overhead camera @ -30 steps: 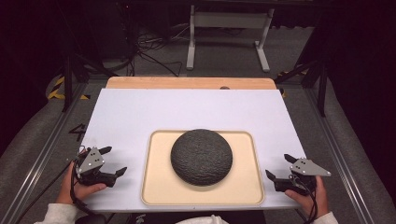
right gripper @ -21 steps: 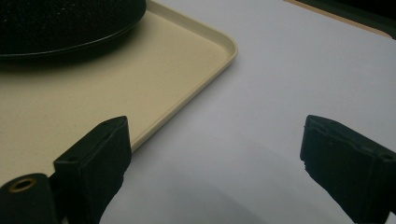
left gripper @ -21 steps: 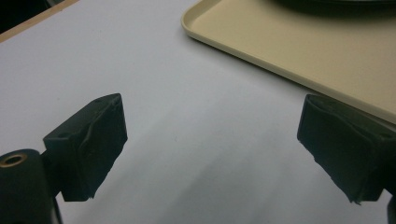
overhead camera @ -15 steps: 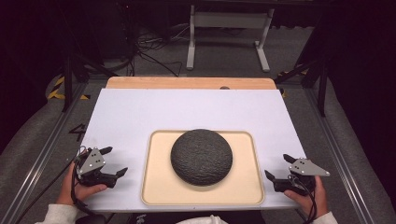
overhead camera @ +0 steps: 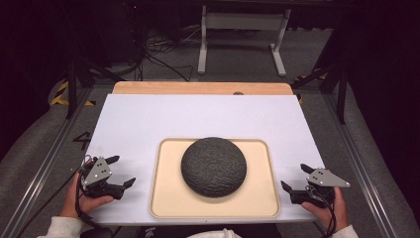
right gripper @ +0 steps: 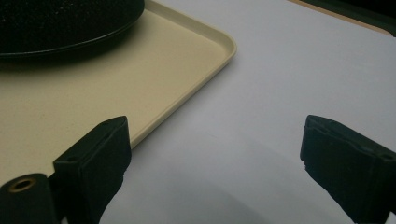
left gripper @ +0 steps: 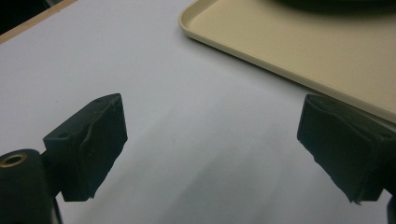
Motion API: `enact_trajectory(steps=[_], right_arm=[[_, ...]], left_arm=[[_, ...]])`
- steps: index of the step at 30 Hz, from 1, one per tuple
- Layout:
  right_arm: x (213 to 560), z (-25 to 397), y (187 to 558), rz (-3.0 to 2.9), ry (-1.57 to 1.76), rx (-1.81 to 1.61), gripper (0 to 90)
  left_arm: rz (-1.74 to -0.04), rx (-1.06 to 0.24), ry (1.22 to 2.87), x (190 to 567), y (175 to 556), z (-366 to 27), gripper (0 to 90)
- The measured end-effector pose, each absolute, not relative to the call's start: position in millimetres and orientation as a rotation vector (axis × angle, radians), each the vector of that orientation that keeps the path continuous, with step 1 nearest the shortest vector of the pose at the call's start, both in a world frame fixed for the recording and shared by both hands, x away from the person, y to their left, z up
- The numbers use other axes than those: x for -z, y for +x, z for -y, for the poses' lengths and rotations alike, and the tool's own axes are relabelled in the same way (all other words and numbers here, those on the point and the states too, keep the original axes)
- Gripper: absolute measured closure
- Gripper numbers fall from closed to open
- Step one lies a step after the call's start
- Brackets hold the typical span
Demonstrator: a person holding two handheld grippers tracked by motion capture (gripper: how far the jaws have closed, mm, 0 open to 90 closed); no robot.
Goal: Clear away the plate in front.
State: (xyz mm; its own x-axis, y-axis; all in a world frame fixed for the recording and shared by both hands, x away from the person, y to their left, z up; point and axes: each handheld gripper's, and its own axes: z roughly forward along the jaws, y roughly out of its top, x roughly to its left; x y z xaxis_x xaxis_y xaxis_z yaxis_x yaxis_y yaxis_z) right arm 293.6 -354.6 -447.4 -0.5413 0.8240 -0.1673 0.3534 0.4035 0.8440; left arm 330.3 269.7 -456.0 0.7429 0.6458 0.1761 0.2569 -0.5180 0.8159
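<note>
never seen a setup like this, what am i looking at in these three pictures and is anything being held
A person sits at a table holding a hand-held two-jaw tool in each hand; there is no robot arm. The high view looks down from above: the left tool and the right tool rest at either side of a beige tray. On the tray sits a dark, rough dome. The tray lies on a white sheet. The other two pictures come from cameras riding on each tool, looking along its black jaws. Both tools have jaws spread wide with only the sheet between them, so nothing is held.
</note>
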Motion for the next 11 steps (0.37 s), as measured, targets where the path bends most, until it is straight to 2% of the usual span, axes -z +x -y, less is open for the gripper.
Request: enact_trajectory(steps=[11], right_arm=[[446.3,355.6,293.4,-2.073,1.007,-1.071,8.7]], left_arm=[[-0.67,-0.597,2.12,454.5,331.6,-267.0,9.3]])
